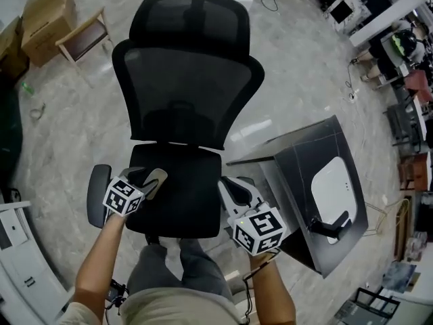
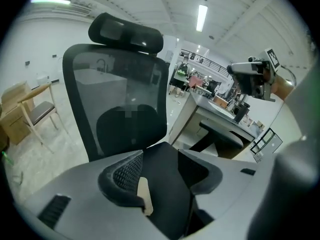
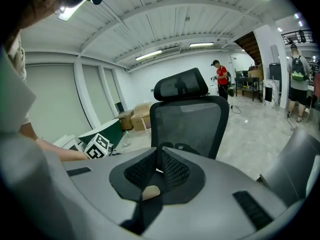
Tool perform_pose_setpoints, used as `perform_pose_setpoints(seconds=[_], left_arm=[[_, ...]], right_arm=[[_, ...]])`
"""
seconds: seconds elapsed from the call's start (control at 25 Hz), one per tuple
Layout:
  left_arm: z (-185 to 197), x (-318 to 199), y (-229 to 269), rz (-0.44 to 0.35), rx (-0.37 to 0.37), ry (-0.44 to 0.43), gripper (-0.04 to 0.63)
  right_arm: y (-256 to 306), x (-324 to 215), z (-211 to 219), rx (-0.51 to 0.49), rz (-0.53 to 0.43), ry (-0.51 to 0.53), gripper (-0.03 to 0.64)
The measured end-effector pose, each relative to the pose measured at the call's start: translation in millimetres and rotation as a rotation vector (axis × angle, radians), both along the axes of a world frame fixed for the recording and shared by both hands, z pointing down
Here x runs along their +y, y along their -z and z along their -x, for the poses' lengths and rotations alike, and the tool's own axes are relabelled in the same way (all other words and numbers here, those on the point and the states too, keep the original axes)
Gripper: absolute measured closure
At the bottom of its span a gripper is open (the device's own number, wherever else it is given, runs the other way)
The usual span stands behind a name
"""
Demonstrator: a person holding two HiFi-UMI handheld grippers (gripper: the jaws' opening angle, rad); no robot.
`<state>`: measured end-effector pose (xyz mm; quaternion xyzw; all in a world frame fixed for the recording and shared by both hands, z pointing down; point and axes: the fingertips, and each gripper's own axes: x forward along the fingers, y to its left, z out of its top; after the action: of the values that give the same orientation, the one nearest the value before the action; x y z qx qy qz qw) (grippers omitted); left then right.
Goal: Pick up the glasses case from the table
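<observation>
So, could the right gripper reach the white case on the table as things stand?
Probably: the right gripper is beside the table, nothing blocks the white case, but its jaws are shut.

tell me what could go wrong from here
1. The right gripper is shut and close to the table edge, so it could clip that edge.
2. A white object and a black object lie on the table. Which one is the case is unclear, so the wrong one may be grabbed.
</observation>
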<state>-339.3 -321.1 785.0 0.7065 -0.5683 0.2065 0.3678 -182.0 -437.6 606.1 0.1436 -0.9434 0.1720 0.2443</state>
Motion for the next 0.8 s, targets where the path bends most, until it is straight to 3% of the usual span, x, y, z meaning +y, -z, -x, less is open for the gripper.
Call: perform_pose_setpoints(seconds=[0.8], left_arm=[[-0.5, 26.6, -188.6, 0.254, 0.018, 0.046, 0.221]], right_arm=[[-97.7, 2.9, 0.6, 0.087, 0.083, 0.016, 0.589]])
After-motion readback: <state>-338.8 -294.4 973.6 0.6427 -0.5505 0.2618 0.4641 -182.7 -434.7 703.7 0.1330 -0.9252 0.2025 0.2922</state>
